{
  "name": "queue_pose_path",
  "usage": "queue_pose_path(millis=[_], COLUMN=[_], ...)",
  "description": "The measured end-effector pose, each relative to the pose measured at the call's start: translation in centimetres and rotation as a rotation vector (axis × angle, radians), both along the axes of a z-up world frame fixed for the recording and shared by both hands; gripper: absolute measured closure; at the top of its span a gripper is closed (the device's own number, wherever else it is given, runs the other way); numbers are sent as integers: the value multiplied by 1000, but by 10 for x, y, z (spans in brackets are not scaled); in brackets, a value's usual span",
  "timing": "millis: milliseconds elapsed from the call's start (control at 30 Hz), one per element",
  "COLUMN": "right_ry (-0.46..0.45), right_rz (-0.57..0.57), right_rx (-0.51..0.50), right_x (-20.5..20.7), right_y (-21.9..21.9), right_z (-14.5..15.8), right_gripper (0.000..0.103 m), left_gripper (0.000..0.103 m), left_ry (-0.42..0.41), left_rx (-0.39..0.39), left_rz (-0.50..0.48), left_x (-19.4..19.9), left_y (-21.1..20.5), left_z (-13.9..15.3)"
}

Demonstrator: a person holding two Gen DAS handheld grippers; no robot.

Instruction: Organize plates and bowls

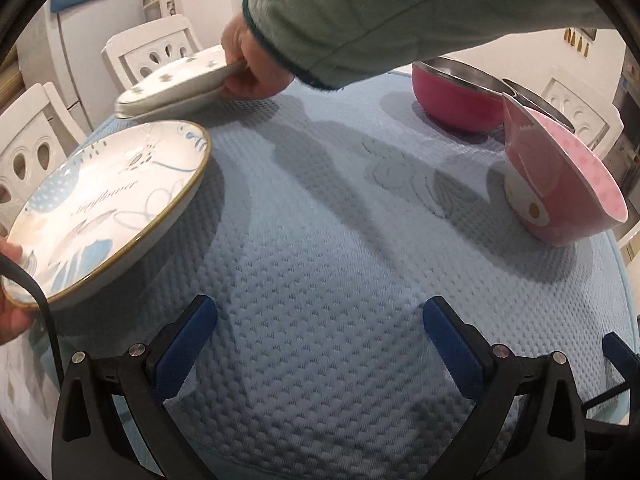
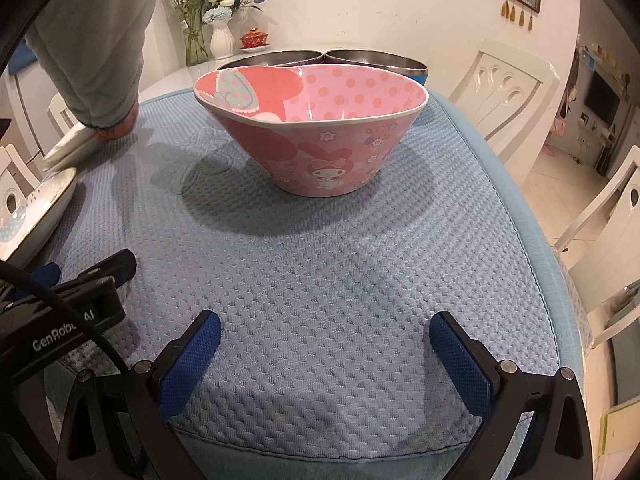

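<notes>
A pink cartoon bowl (image 2: 316, 128) stands upright on the blue mat, straight ahead of my open, empty right gripper (image 2: 325, 354); it also shows at the right of the left wrist view (image 1: 560, 184). Behind it are two steel-lined bowls (image 2: 276, 58) (image 2: 376, 60), one pink outside (image 1: 456, 96). A blue-flowered plate (image 1: 108, 204) lies at the left, tilted up off the mat, with a bare hand at its near edge. Another bare hand (image 1: 252, 64) holds a white dotted plate (image 1: 180, 80) tilted over the far left. My left gripper (image 1: 320, 338) is open and empty above the mat.
The quilted blue mat (image 2: 320, 272) covers a round table. White chairs (image 1: 156, 52) (image 2: 508, 92) ring it. A vase of flowers (image 2: 220, 36) and a red dish stand beyond. A sleeved arm (image 1: 400, 12) reaches across the far side. The left gripper body (image 2: 68, 304) lies at the right view's left edge.
</notes>
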State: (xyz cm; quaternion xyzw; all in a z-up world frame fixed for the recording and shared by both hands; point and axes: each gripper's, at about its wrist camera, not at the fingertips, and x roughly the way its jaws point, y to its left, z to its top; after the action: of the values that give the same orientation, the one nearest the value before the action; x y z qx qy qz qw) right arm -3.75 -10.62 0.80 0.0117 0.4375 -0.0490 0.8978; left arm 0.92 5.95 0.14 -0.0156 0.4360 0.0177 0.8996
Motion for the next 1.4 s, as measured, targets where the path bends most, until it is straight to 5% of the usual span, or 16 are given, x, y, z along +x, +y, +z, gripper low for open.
queue_pose_path(millis=[1400], right_ry=[-1], right_rz=[0], right_rx=[0], right_x=[1], right_y=[0], right_z=[0], right_gripper=[0], left_gripper=[0], left_ry=[1], left_rx=[5], left_rz=[10], left_x=[3], left_y=[-2], left_z=[-1])
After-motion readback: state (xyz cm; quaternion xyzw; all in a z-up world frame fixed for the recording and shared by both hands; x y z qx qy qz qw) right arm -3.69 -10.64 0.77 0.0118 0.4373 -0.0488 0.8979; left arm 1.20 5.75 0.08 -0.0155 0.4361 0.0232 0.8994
